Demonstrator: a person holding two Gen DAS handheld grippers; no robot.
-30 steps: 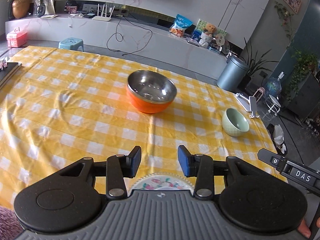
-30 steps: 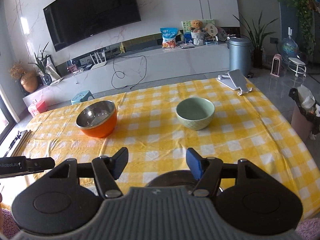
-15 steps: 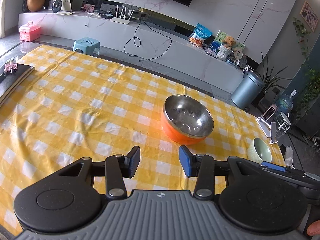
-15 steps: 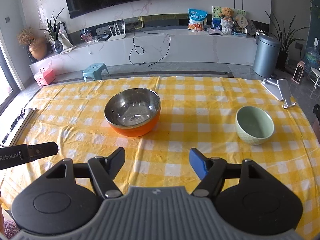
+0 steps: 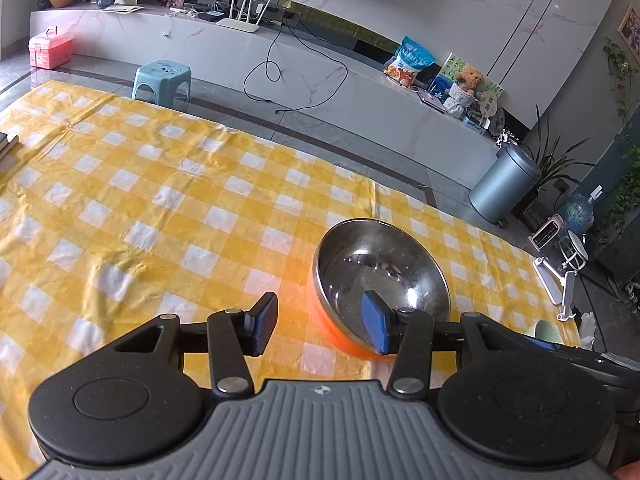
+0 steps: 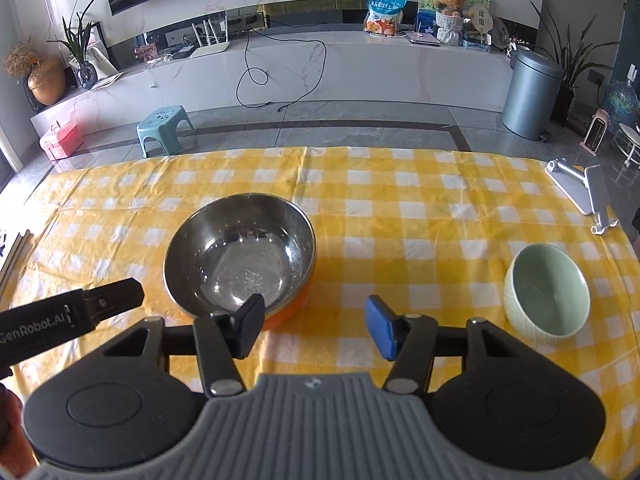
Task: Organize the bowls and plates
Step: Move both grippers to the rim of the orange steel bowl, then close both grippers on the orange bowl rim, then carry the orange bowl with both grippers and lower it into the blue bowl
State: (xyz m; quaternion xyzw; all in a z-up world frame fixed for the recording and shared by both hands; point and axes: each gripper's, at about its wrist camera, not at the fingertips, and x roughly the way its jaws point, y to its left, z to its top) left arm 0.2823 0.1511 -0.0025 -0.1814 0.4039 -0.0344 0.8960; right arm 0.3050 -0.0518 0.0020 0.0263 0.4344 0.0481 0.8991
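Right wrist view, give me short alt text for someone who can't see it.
The open right gripper, which has just been closing with nothing between its jaws, hangs over a yellow checked tablecloth. An orange steel-lined bowl sits ahead to the left, a pale green bowl to the right.

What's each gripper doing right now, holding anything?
Left gripper: open, empty, jaws just been opening, at the orange bowl.
Right gripper: open, empty, jaws just been closing.

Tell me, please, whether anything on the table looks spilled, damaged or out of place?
Nothing stands out: the orange steel bowl and the green bowl sit upright and empty on the checked tablecloth, which is only slightly creased.
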